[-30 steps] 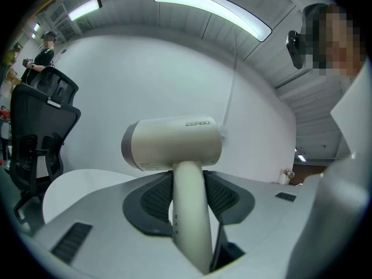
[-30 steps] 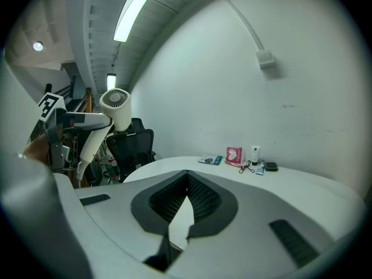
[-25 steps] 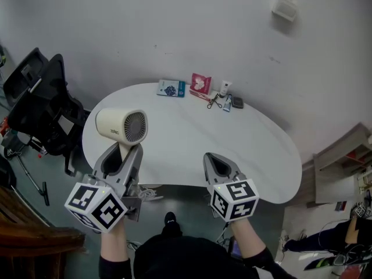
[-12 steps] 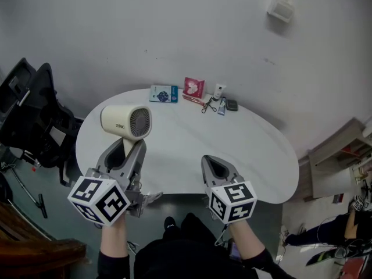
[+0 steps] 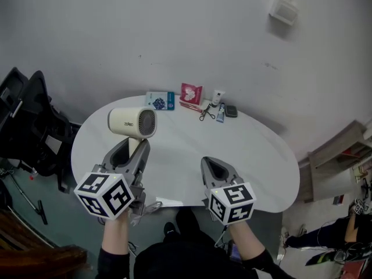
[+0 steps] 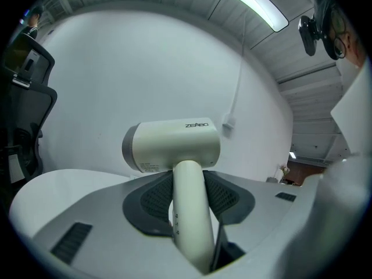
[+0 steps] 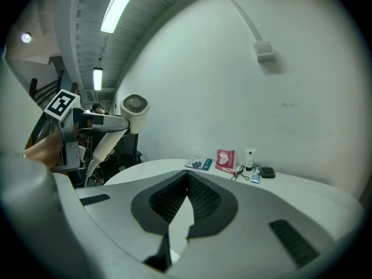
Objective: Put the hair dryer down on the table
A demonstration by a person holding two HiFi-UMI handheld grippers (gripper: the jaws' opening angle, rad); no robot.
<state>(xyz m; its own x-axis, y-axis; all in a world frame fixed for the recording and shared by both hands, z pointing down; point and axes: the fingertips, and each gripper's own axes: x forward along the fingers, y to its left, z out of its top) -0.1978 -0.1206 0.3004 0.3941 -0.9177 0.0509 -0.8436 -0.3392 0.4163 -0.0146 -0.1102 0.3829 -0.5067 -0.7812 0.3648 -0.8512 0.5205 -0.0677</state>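
Observation:
A cream hair dryer (image 5: 132,122) hangs in the air above the left part of the white table (image 5: 261,156), its barrel lying level and its round grille turned to the right. My left gripper (image 5: 130,151) is shut on its handle (image 6: 192,214), which stands between the dark pads in the left gripper view, under the barrel (image 6: 174,145). My right gripper (image 5: 217,167) hovers over the table's near edge, jaws together with nothing in them. The right gripper view shows the dryer (image 7: 132,108) at its left, beyond the right gripper (image 7: 187,178).
Small items line the table's far edge: a blue packet (image 5: 160,100), a red packet (image 5: 190,93), a white tube (image 5: 218,96), scissors (image 5: 204,111) and a dark case (image 5: 231,110). A black chair (image 5: 26,127) stands to the left. The wall is close behind.
My left gripper has carried the dryer forward, further in over the table. The right gripper has edged forward as well.

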